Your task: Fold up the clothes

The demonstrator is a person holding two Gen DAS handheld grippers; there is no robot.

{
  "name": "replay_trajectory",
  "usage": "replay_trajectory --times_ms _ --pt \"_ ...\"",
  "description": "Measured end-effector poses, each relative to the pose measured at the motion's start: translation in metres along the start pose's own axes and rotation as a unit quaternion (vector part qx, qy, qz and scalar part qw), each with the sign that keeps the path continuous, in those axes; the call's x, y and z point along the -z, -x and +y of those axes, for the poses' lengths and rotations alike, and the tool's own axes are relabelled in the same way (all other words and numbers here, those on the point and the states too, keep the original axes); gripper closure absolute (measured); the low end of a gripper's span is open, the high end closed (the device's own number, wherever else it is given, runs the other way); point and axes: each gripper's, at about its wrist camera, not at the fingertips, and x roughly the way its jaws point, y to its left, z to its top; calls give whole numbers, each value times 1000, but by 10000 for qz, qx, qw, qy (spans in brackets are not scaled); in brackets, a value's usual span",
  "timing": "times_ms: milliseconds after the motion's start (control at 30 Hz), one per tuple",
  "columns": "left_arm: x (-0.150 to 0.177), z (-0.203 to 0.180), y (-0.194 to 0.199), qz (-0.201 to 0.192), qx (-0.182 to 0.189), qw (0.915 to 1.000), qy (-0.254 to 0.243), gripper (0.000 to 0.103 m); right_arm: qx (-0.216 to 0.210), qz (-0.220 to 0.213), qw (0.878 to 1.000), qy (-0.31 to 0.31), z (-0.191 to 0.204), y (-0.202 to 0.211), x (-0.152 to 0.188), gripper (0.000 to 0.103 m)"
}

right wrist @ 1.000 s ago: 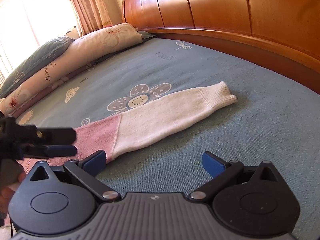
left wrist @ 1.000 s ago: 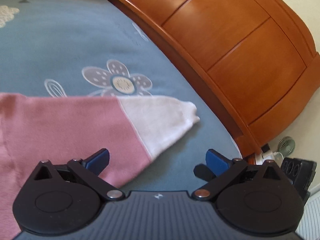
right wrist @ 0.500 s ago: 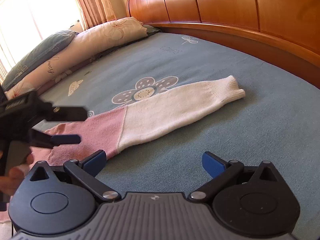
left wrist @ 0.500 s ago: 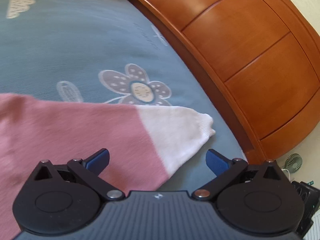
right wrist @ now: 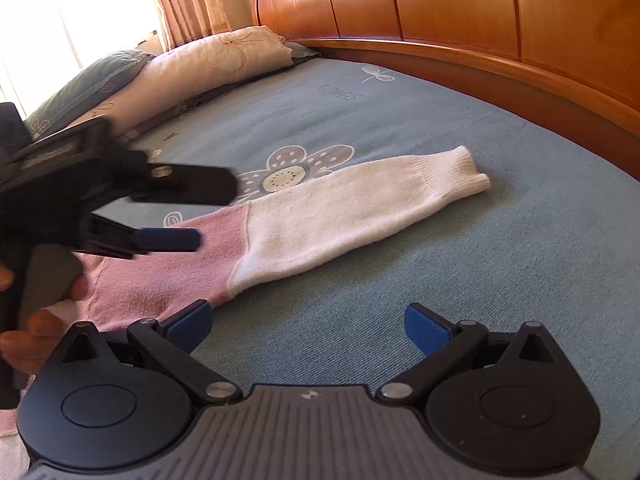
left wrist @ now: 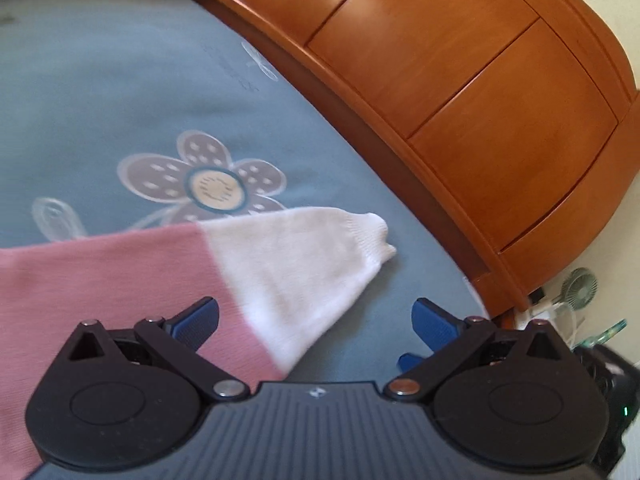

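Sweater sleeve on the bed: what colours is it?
The sleeve is pink on its upper part, white from there to the ribbed cuff. Clearest in the right wrist view.

- On the blue bedspread [right wrist: 400, 128], near the wooden headboard, stands a short embroidered word; in the right wrist view it appears upside down and I cannot read the letters with certainty.
- In the left wrist view the same embroidery on the bedspread is blurred and cannot be read.
- On the cream pillow [right wrist: 208, 64] there is a little dark handwriting-like mark, too small to read.
- On the body of each gripper, left gripper [left wrist: 316, 320] and right gripper [right wrist: 308, 322], stands a small pale logo mark in the middle of the ribbed part; it is a sign, not letters.
- No number or brand name can be read.
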Motion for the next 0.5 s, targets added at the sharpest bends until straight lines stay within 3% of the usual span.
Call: replay_trajectory --times_ms 167,300,500 --pt "24 22 61 -251 -501 9983 148 1 -14 13 10000 -47 0 0 0 0" --pt "45 49 74 -260 -797 9948 577 1 -23 33 10000 -16 3 -1 1 0" --pt "52 62 60 -244 -452 9934 1026 1 -6 70 10000 16 9 -5 1 0"
